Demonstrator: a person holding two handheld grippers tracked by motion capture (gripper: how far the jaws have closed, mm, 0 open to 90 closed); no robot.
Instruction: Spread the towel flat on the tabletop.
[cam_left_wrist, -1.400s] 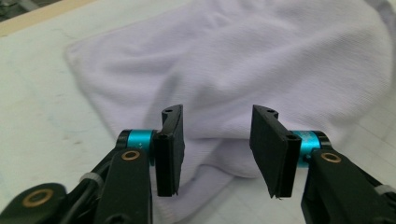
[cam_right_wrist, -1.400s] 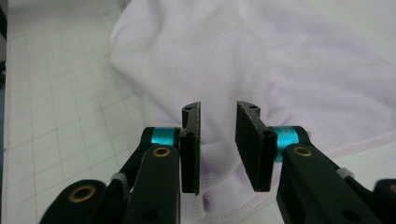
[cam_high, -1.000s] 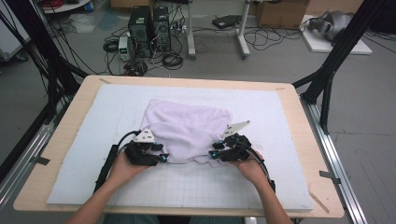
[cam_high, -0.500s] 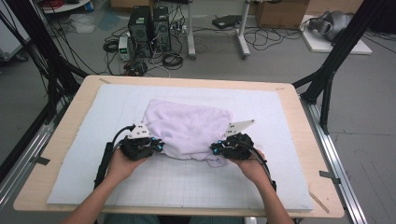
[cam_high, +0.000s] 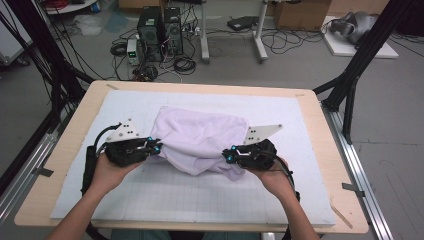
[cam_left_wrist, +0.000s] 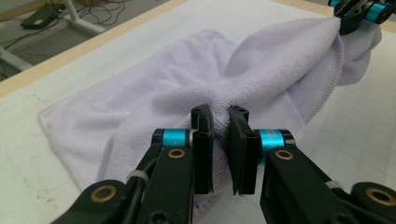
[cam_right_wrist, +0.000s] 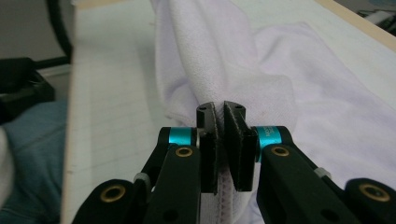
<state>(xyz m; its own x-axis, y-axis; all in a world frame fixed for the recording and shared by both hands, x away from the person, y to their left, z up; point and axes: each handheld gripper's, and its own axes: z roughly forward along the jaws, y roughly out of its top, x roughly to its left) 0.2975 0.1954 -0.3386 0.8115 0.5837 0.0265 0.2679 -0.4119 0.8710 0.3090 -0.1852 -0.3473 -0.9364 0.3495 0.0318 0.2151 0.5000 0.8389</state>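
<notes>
The pale lilac towel (cam_high: 202, 140) lies bunched on the white mat (cam_high: 165, 197) that covers the desk (cam_high: 65, 150), its near edge raised between the two tools. The left tool (cam_high: 156, 148) pinches the towel's left corner; in the left gripper view (cam_left_wrist: 219, 140) the cloth swallows the pads, so the hem inside is hidden. The right tool (cam_high: 229, 156) pinches the right corner, a stitched hem showing between its jaws in the right gripper view (cam_right_wrist: 220, 140). Compared with a second ago, both tools have just been closing on the cloth, and the towel's front edge now hangs clear of the mat instead of lying flat. No legible writing anywhere.
</notes>
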